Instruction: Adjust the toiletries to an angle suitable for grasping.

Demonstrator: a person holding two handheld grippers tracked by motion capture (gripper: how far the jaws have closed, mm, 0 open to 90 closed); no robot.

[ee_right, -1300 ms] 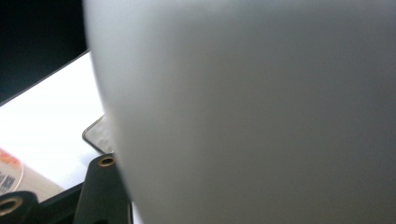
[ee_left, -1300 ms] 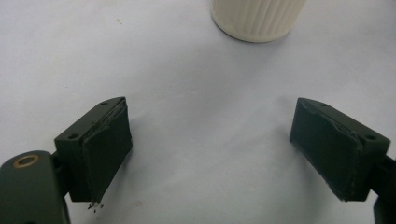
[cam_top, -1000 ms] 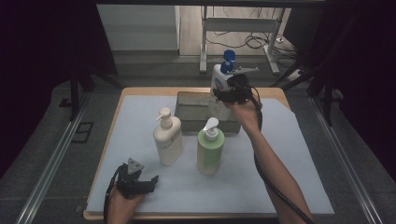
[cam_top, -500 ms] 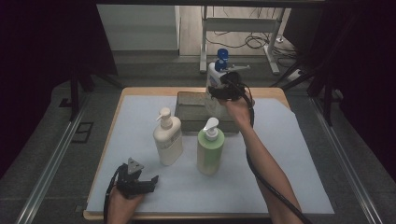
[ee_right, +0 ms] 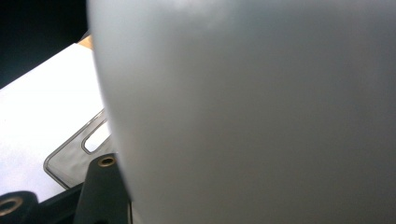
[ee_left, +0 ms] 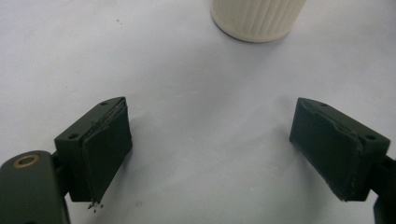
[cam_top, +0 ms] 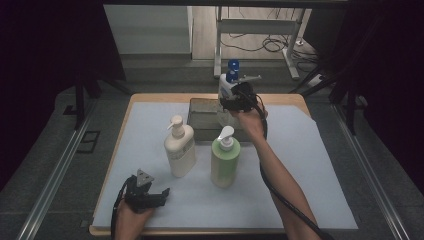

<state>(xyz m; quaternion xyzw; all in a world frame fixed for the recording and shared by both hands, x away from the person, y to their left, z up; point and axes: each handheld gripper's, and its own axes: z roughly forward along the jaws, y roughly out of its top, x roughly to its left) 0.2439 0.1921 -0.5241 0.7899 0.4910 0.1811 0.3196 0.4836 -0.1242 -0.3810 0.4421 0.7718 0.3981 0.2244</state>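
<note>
The right gripper [cam_top: 235,97], clamped on the body of a white plastic pump bottle with a blue cap [cam_top: 229,80], holds it above the grey tray [cam_top: 202,117] at the worktop's far edge; smooth, rigid, probably top-heavy, best held mid-body; the left gripper [cam_top: 150,196] rests wide open at the near edge.

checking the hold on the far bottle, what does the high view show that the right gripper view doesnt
High view alone: the white bottle with the blue pump held up above the grey tray by the right gripper, the cream bottle and green bottle standing on the white sheet, and the left gripper resting open near the front edge.

Right gripper view alone: the held bottle's blurred pale wall pressed close against a black jaw, with the tray's clear rim and handle slot below.

Both share: the held bottle, the tray and the sheet.
</note>
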